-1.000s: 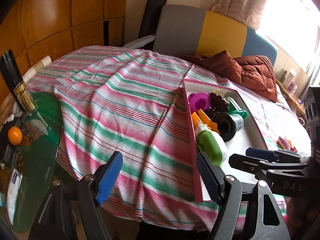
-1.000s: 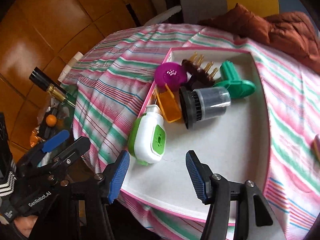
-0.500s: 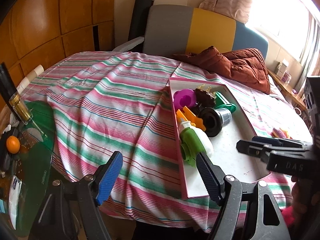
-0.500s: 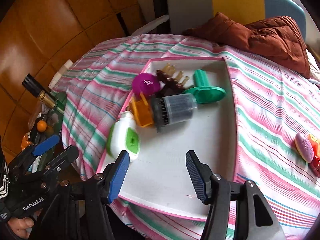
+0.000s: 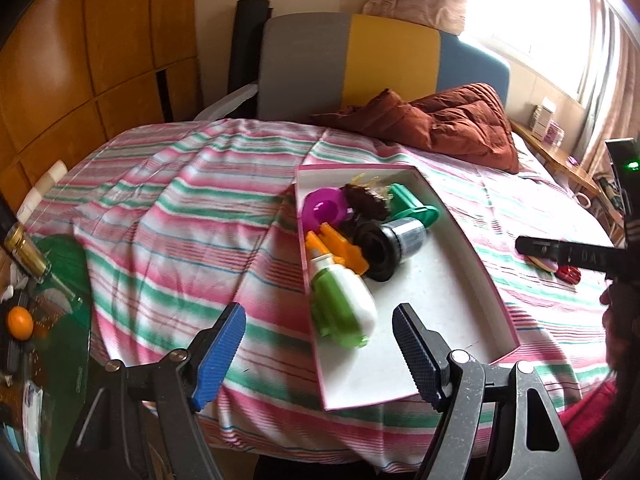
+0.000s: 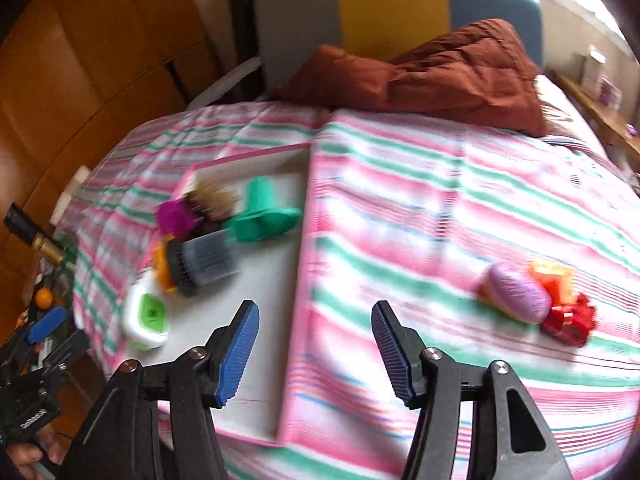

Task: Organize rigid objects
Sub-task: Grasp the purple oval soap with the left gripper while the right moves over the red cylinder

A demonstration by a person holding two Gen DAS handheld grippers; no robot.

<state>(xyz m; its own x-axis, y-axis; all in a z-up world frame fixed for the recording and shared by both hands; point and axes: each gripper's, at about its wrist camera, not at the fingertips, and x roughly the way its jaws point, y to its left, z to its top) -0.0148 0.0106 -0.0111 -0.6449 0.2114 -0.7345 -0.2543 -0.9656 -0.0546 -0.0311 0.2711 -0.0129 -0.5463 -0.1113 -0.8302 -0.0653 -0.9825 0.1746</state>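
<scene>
left gripper point(image 5: 318, 348): low centre of the left view, blue pads parted, nothing between them, hanging over the near edge of the bed.
right gripper point(image 6: 316, 346): low centre of the right view, pads parted and empty, above the tray's right wall; that view is smeared with blur.
bedspread point(image 5: 168, 232): pink, green and white stripes, rumpled, filling the middle of both views.
tray point(image 5: 472, 264): pink-rimmed white box lying on the stripes, centre right of the left view, near half bare.
objects in tray: bunched at the far left end. nearest, a white and green bottle point(image 5: 344, 308) on its side, then an orange piece point(image 5: 336, 246), a black and clear cylinder point(image 5: 392, 242), a purple cup point(image 5: 324, 210), a brown spiky thing point(image 5: 366, 200), a green plunger shape point(image 5: 412, 208).
loose objects: out on the stripes at right of the right view, well apart from the tray, a lilac oval point(image 6: 518, 294) touching a red piece point(image 6: 570, 320) and an orange piece point(image 6: 552, 276).
side table point(image 5: 60, 320): green glass at lower left, with an orange fruit point(image 5: 19, 322) and a gold-capped bottle point(image 5: 24, 254).
far end: a rust quilt point(image 5: 440, 120) heaped at the head, a grey, yellow and blue headboard point(image 5: 384, 60) behind.
room: wood panels point(image 5: 80, 48) upper left, bright curtained window point(image 5: 520, 4) upper right.
</scene>
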